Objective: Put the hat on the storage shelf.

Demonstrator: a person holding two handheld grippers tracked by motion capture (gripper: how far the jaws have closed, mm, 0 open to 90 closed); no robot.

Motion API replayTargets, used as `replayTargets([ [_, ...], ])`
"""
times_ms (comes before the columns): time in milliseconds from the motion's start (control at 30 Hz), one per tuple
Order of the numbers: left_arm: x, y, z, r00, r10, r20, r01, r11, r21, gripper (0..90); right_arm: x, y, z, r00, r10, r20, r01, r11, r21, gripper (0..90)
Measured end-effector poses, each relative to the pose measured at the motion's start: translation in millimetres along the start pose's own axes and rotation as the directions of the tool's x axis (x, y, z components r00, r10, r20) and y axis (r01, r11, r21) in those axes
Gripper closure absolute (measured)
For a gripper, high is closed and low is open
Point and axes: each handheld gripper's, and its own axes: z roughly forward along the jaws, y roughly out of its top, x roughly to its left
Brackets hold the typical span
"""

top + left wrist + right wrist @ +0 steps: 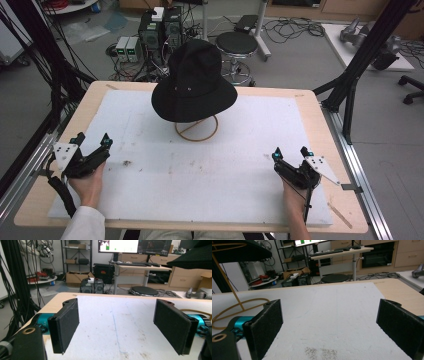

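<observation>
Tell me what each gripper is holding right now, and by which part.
Nothing is held. The left gripper and right gripper both rest open on the white mat, apart from the black hat on its wire stand.

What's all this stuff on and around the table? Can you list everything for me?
hat: one, black, on the stand at the table's far middle
stand: one, golden wire, ring base on the mat
mat: one, white, stained, covering the table
table: one, light wood
stool: one, black seat, on the floor beyond the table
left gripper: one, black, open, near left
right gripper: one, black, open, near right
</observation>
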Motion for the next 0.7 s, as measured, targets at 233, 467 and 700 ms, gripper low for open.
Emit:
replayTargets([
  [233, 0.9, 0.3, -0.5, 0.9999, -0.011, -0.001, 0.011, 0.9999, -0.003, 21.5, -1.6, -0.4, 0.2, 0.9999, 0.011, 0.004, -0.011, 1.0, 0.002, 6.0],
  [467, 2.0, -1.0, 0.3, 0.9998, -0.019, 0.0, 0.019, 0.9998, 0.002, 21.8, -1.9, -0.6, 0.8, 0.9999, 0.012, 0.003, -0.012, 1.0, 0.004, 6.0],
  [700, 0.1, -1.7, 0.6, 0.9998, -0.02, 0.008, 0.019, 0.9998, 0.007, 22.2, -1.6, -0.9, 1.5, 1.0, 0.008, -0.002, -0.008, 1.0, 0.01, 6.0],
])
